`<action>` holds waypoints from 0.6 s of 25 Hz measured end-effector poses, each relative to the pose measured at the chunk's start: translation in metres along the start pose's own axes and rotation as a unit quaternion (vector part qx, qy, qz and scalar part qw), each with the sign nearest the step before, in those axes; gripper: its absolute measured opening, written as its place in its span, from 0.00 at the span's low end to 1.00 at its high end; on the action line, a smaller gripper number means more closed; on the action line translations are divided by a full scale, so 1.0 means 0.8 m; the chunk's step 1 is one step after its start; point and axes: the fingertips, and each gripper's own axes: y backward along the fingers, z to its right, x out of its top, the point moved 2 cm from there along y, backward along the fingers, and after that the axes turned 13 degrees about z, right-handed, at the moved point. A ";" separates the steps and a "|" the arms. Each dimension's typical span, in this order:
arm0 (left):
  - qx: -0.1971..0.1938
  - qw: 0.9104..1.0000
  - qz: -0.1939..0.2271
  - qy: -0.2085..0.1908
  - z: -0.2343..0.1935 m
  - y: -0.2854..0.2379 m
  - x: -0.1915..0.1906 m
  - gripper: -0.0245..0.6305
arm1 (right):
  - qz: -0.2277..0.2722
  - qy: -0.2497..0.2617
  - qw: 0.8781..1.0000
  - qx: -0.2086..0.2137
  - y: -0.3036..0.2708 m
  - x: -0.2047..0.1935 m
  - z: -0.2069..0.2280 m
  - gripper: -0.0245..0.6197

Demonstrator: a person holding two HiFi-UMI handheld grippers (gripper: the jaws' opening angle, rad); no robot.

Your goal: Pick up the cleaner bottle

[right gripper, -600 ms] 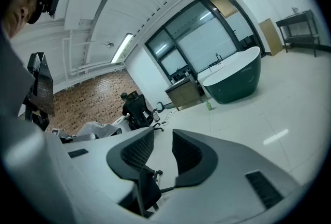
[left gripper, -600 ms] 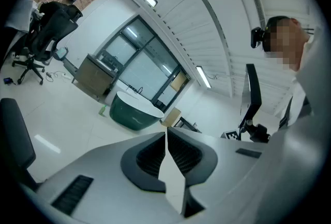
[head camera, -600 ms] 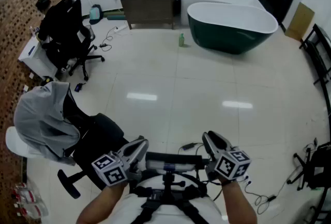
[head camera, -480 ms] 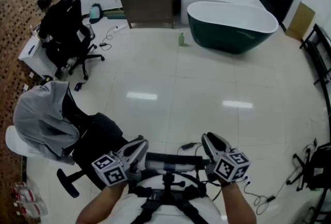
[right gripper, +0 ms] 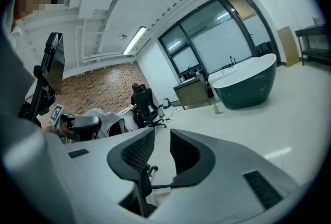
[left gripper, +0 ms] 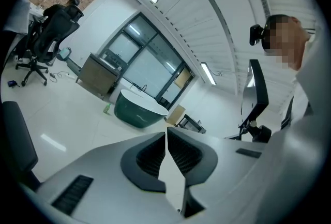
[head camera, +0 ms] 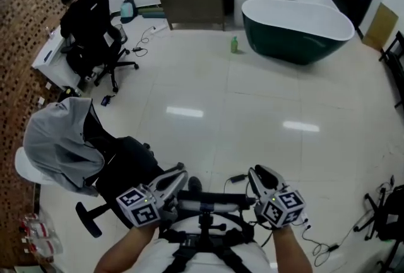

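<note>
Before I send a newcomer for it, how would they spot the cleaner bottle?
Find the dark green bathtub at the room's far end. Off its left end, toward the wooden vanity, stands the cleaner bottle: small, pale green, alone on the floor.

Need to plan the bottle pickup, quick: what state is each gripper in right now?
Left gripper: closed, jaws together, holding nothing.
Right gripper: open, nothing between its jaws.

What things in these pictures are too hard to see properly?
- Cleaner bottle: in the head view it is too small and far off to read its label or make out its cap.
- Chair: in the head view the grey hoodie draped over it hides its back.
- Black stand: in the head view the right edge cuts it off, so I cannot tell what it is.
</note>
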 end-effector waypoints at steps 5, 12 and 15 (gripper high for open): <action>0.006 1.000 0.004 0.011 -0.031 -0.013 0.012 0.04 | -0.013 0.024 0.999 0.020 -0.038 0.002 -0.007 0.30; -0.005 1.000 0.020 0.022 -0.094 -0.051 0.056 0.04 | -0.025 0.023 0.999 0.018 -0.119 0.022 -0.012 0.30; -0.010 1.000 0.018 0.024 -0.123 -0.058 0.080 0.04 | -0.023 0.042 0.999 0.010 -0.163 0.034 -0.019 0.30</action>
